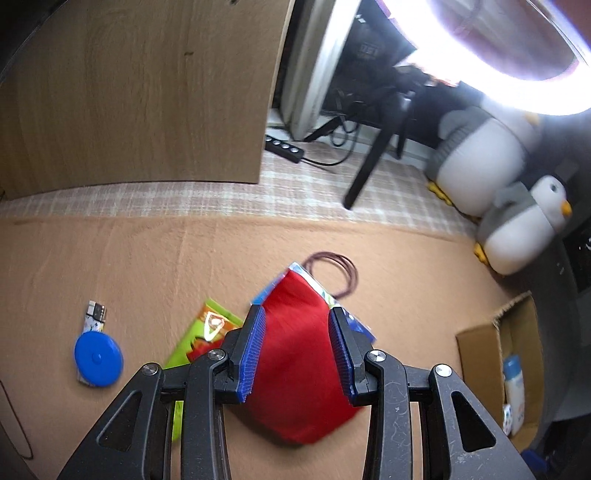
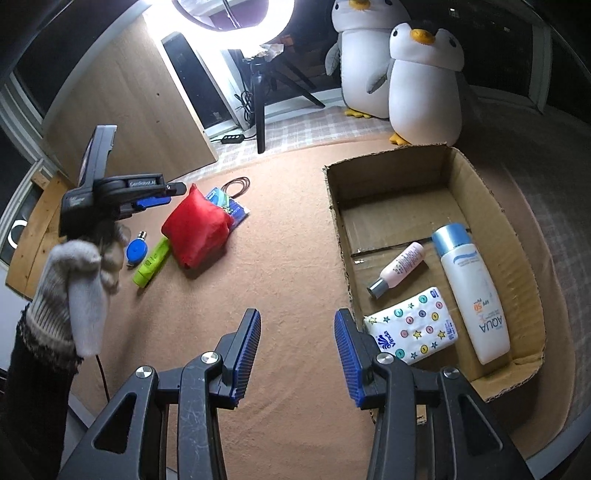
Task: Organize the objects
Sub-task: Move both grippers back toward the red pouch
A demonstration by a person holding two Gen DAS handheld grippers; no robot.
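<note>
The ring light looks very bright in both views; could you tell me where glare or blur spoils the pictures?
Left wrist view: the white ring light blows out the top right, and the whole frame is smeared, softening the red fabric pouch. Right wrist view: glare stays at the top edge; the brown cardboard box reads sharp.

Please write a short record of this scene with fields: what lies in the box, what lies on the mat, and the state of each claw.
box: cardboard box, open top, on the brown mat
in box: white bottle, pink bottle, tissue pack
on mat: red pouch, green packet, blue disc, dark loops
left claw: open, over the red pouch, not gripping it
right claw: open, empty, near the box
</note>
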